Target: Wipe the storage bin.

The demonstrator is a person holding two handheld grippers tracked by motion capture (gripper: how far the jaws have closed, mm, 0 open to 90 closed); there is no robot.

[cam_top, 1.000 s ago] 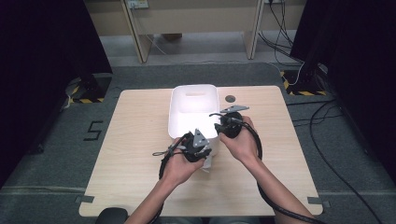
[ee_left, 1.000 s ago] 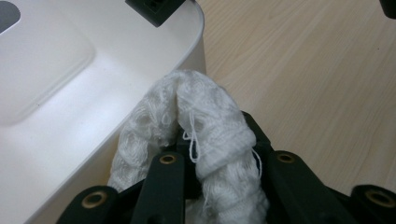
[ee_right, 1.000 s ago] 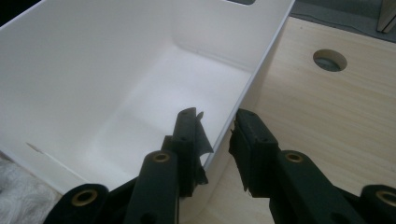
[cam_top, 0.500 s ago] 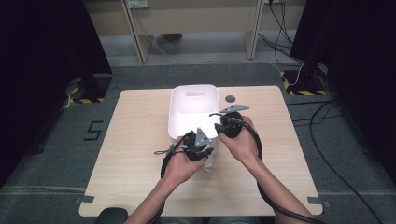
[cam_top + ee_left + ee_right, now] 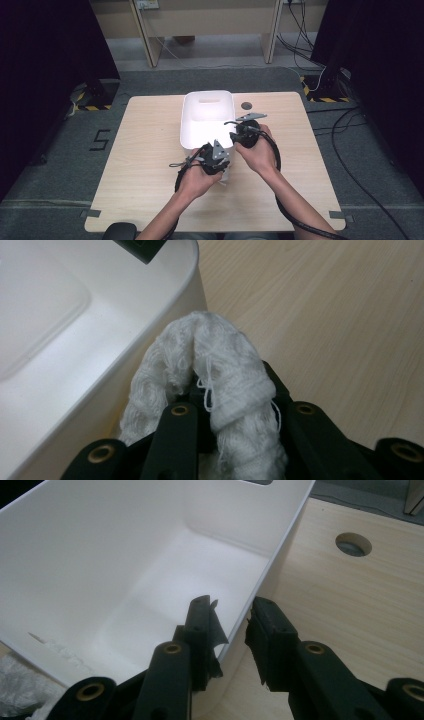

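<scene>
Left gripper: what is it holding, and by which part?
The left gripper is shut on a white knitted cloth, pinched at a fold that bulges over its fingers, beside the white bin.

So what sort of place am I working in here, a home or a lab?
Most likely a lab or recording booth, not a home: a bare wooden table stands on grey carpet, dark curtains hang on both sides, hazard-striped tape marks the floor, and loose cables trail behind.
</scene>
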